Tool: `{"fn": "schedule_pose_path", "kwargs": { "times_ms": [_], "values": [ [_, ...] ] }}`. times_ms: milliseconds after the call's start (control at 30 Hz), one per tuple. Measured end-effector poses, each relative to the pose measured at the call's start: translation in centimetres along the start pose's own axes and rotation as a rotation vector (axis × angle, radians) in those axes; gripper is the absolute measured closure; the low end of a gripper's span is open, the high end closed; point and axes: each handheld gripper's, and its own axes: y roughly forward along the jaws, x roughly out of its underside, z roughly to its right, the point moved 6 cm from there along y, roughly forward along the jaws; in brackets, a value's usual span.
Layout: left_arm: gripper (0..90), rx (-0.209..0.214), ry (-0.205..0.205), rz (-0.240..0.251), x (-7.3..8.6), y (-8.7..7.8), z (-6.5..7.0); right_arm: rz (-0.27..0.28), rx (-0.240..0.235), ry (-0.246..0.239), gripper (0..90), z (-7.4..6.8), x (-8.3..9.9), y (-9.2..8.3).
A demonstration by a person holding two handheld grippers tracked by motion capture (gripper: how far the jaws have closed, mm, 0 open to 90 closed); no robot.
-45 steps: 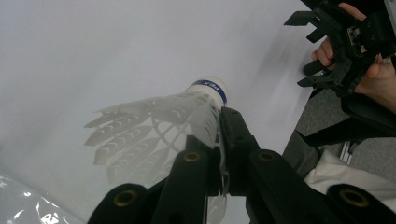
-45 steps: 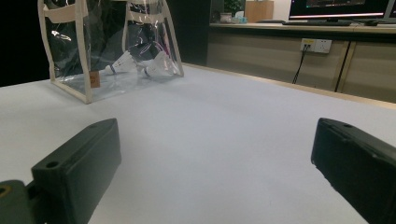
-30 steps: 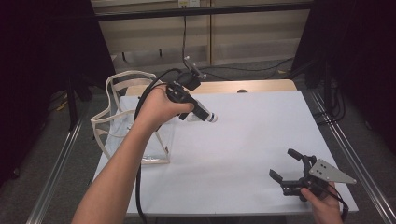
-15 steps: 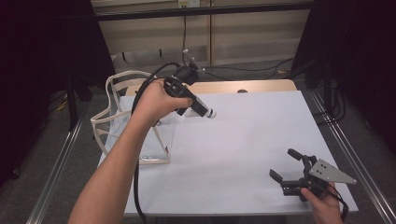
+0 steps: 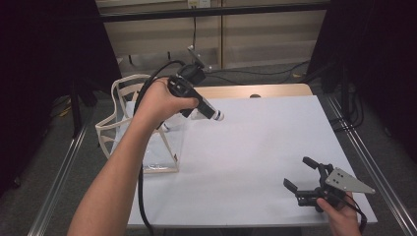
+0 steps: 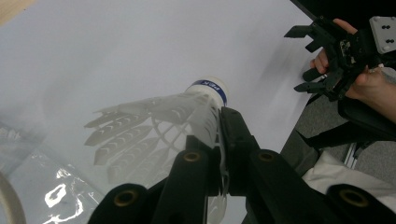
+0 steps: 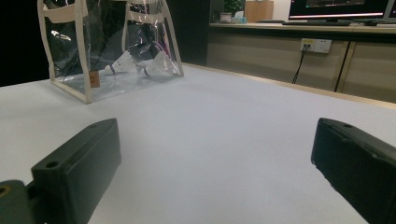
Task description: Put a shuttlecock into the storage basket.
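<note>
- As seen from the high view, my left gripper (image 5: 212, 114) is raised above the far left part of the table (image 5: 255, 142), clamped on a shuttlecock (image 5: 216, 115) whose white cork tip juts out toward the table's middle.
- Just beside and below that hand stands a clear bag (image 5: 147, 142) with cream trim and handles, at the table's left edge.
- My right gripper (image 5: 301, 173) sits low at the near right corner, well apart from the bag, jaws spread with nothing between them.
- Looking along the left gripper view, my two black jaws are closed on the feather skirt of the shuttlecock (image 6: 159, 121); the cork with its blue band points away from me, over bare table.
- The bag's shiny plastic (image 6: 51, 186) shows at lower left, and my right gripper (image 6: 322, 58) is seen farther off at upper right, released.
- Turning to the right gripper view, my jaws stand wide apart, low over the white table (image 7: 224, 140).
- At far left stands the bag (image 7: 107, 46), upright, with two shuttlecocks (image 7: 140, 63) lying inside on its floor.
</note>
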Motion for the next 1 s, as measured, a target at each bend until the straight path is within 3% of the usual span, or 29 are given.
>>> {"fn": "schedule_pose_path", "kwargs": {
  "times_ms": [1000],
  "values": [
    [88.2, -0.036, -0.027, 0.021, 0.6, -2.3, -1.2, 0.000, 0.000, -0.001, 1.0, 0.0, 0.0, 0.0]
  ]
}}
